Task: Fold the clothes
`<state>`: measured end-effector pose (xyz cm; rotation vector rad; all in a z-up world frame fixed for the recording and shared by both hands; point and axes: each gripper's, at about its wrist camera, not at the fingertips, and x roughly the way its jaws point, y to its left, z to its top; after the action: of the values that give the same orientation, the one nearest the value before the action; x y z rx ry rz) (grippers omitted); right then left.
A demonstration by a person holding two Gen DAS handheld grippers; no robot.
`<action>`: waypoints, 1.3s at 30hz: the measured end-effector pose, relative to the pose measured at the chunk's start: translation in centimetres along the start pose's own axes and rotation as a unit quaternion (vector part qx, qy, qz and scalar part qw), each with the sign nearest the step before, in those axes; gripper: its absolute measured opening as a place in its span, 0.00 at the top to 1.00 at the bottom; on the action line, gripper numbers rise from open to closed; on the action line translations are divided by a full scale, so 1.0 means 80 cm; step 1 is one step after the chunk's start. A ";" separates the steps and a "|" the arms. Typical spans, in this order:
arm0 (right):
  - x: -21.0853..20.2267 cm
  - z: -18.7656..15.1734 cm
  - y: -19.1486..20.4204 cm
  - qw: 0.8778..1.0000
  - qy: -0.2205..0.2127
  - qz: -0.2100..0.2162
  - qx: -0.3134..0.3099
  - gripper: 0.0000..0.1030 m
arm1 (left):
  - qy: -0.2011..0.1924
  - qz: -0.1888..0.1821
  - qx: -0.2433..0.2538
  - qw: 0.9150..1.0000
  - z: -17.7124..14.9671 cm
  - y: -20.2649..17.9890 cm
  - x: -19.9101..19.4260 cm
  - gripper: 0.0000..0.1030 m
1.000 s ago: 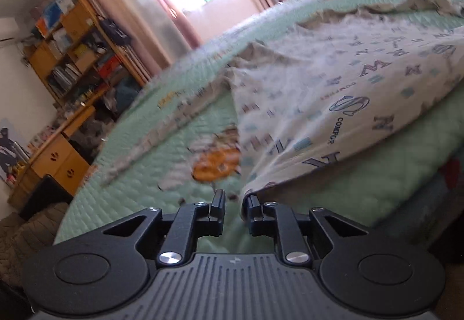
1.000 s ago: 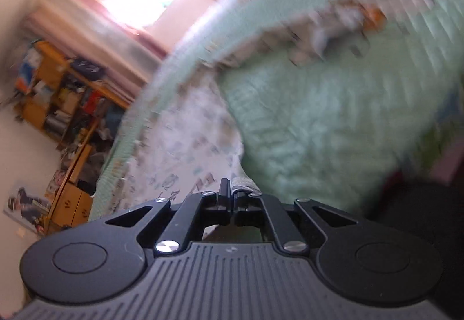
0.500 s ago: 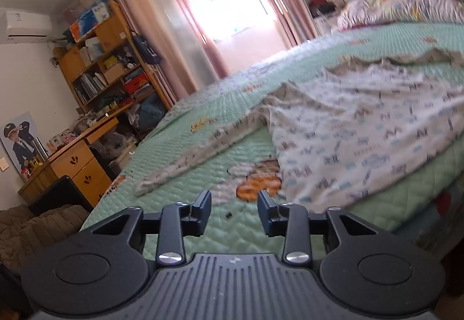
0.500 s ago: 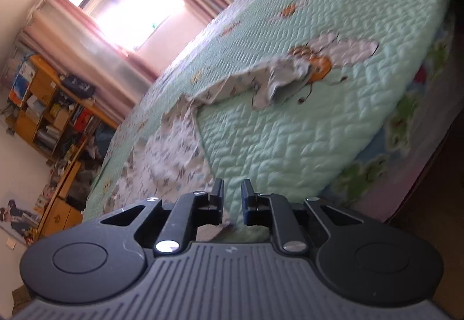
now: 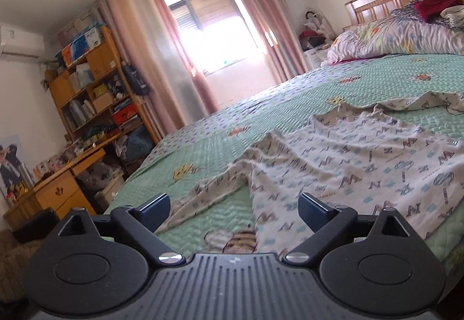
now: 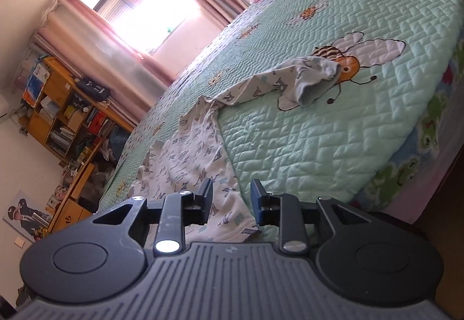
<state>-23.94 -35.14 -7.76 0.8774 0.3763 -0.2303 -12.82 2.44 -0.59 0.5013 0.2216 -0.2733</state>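
Left wrist view: my left fingers (image 5: 233,205) gape wide, empty, above the shirt (image 5: 362,163) spread flat on the bed (image 5: 290,111), sleeves out, ready for folding. My right fingers (image 6: 231,198) hang parted over its hem.

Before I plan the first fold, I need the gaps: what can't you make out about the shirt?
- Left wrist view: the letter-print shirt runs past the right edge; its hem is behind the left gripper.
- Right wrist view: the right gripper covers the near hem; the sleeve cuff is bunched.
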 end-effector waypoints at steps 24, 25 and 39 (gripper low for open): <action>0.213 0.150 0.081 0.978 0.012 -0.005 -0.208 0.34 | 0.073 -0.054 -0.034 0.995 -0.036 -0.061 0.186 0.01; 0.232 0.146 0.089 0.970 0.014 -0.023 -0.241 0.34 | 0.071 -0.051 -0.034 0.996 -0.037 -0.062 0.185 0.01; 0.451 0.184 0.091 0.877 0.028 -0.200 -0.436 0.44 | 0.051 -0.033 -0.018 0.998 -0.044 -0.074 0.179 0.01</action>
<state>14.74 -43.70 -8.91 -0.0982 0.6457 -0.3736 -1.71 -3.67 -10.17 0.4731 0.3425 -0.3075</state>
